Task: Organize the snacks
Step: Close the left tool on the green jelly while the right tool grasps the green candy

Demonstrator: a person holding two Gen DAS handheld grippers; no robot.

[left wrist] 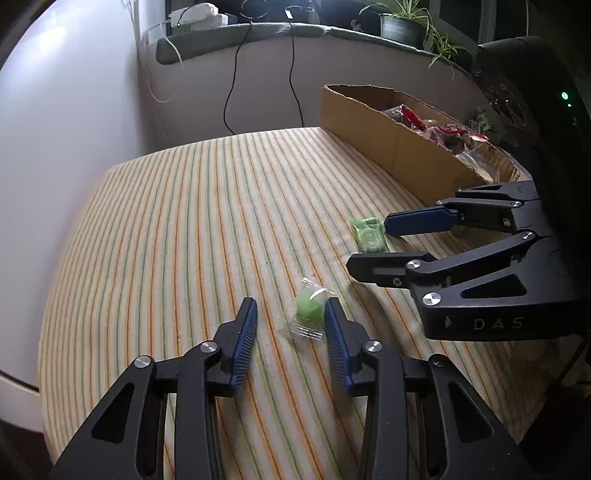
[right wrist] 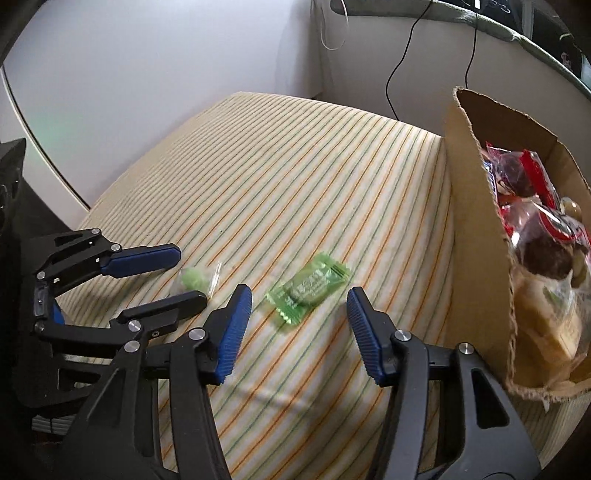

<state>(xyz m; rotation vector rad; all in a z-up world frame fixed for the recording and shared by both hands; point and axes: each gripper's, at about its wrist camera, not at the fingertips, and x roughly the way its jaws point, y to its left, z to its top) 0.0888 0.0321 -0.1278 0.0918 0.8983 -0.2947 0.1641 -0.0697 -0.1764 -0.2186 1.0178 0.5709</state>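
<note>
A round green candy in a clear wrapper lies on the striped tablecloth, just ahead of my open left gripper, close to its right finger. A flat green snack packet lies further right, between the fingers of my open right gripper. In the right wrist view the packet lies just ahead of the open right gripper, and the round candy sits between the fingers of the left gripper. A cardboard box holds several snacks.
The box stands along the table's right side, filled with red and clear snack bags. Behind the table are a wall, hanging black cables and a ledge with a potted plant. The table's left edge drops off near a white surface.
</note>
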